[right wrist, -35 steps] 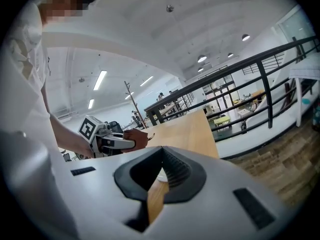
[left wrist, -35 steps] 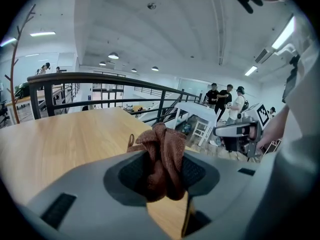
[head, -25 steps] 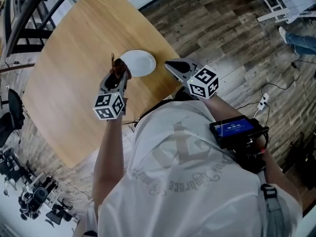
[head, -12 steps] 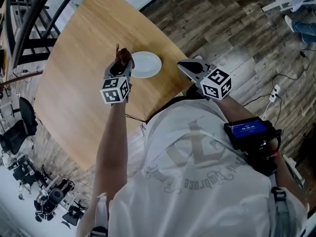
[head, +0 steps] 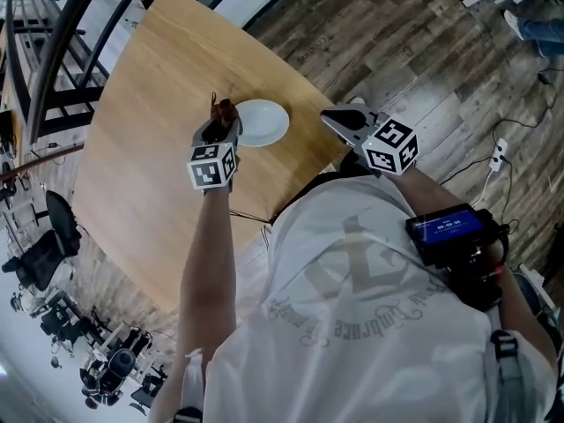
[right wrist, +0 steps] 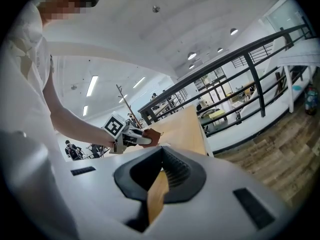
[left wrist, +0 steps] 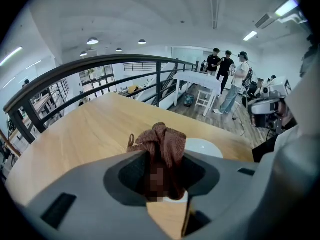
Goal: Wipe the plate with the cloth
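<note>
- left gripper [left wrist: 162, 186]: jaws clamped on a brown cloth [left wrist: 161, 143]; the cloth was bunched up and stuck out past the jaw tips, w/ a small loop hanging off its left side.
- the cloth was held above the wooden table [head: 145, 104], just beside the left edge of the white plate [head: 263, 122]; couldn't tell from any view whether the cloth touched the plate or the table.
- left arm reached fwd over the table, forearm bare and nearly straight, gripper pointing away from the person, marker cube nearest the body.
- right gripper [right wrist: 159, 184]: jaws close together, only a thin slit btwn them showing table wood; nothing gripped.
- right gripper was held at the near right edge of the table, well apart from the plate, tips aimed left toward it.
- right arm was bent in close to the body, w/ a dark device w/ a blue screen [head: 445, 228] on the forearm.
- plate sat flat on the table near its near edge, btwn the two grippers, closer to the left one.
</note>
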The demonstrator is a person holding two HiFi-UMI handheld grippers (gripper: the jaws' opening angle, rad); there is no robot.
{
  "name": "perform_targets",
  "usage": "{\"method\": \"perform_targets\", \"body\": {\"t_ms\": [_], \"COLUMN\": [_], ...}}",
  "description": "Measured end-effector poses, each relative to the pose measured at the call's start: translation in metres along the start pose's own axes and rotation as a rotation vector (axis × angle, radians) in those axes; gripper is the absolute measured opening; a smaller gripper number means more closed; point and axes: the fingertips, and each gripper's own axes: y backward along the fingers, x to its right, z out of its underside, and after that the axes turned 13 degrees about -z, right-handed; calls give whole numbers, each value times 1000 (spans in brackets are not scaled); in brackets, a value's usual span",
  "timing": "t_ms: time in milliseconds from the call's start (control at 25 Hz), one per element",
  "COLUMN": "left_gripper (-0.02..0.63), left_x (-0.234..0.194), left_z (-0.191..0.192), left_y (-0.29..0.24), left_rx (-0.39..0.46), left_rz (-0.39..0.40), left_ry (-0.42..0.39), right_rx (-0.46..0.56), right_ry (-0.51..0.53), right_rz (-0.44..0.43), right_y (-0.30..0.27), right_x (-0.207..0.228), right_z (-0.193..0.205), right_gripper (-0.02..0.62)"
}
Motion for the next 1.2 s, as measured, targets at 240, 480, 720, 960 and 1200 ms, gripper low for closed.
{"method": "perform_targets", "body": {"t_ms": [240, 480, 720, 960, 1200], "left_gripper": [169, 169, 169, 169, 169], "left_x": [9, 41, 46, 50, 44], "left_z": [17, 22, 8, -15, -29], "left_y": [18, 28, 17, 0, -16], "left_rx": [-37, -42, -42, -17, -34], "left_rz": [17, 65, 80, 117, 90], "left_ry": [14, -1, -33, -129, -171], "right_rx": [-4, 2, 10, 22, 36], "right_ry": [-8, -18, -31, -48, -60], "right_rz": [-14, -13, -3, 21, 42], "right_y": [-5, 2, 6, 14, 19], "right_x": [-3, 1, 3, 9, 14], "right_z": [1, 12, 12, 11, 9], "right_gripper": [12, 12, 13, 13, 13]}}
